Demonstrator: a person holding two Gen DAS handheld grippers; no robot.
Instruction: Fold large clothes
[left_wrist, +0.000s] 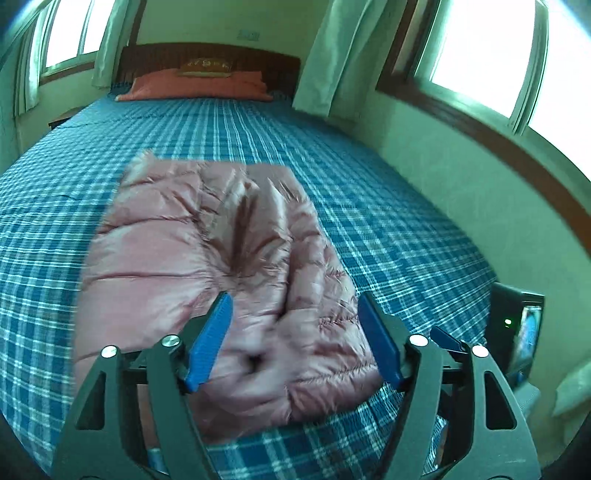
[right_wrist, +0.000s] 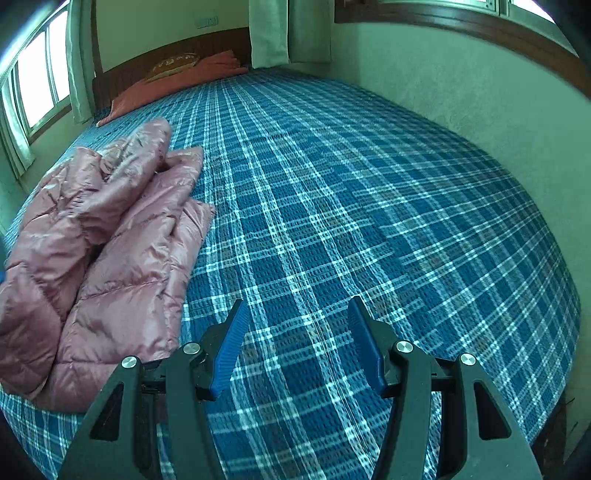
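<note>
1. Two grippers with black frames and blue ribbed fingers hang over a bed; the left gripper (left_wrist: 295, 314) has its fingers (left_wrist: 210, 341) spread wide with nothing pinched between them, above the near end of the jacket without touching it.
2. The right gripper (right_wrist: 295, 321) also has its fingers (right_wrist: 229, 347) apart and empty, with only bedspread showing between them; the jacket lies off to its left.
3. The shiny pink quilted puffer jacket (left_wrist: 207, 258) lies folded into a long bundle on the blue-and-white checked bedspread (left_wrist: 388, 221), its near end close to the foot edge of the bed, a sleeve (right_wrist: 144, 147) laid across the far end.
4. A black device with a small green light (left_wrist: 513, 325) stands at the right of the bed in the left wrist view.
5. Further on, a flat orange-red pillow (left_wrist: 199, 88) lies at the head, with a brownish patterned cushion (left_wrist: 205, 66) on it, against a dark wooden headboard (left_wrist: 159, 55).
6. Pale green curtains (left_wrist: 325, 55) flank bright windows (left_wrist: 480, 55) on the walls.
</note>
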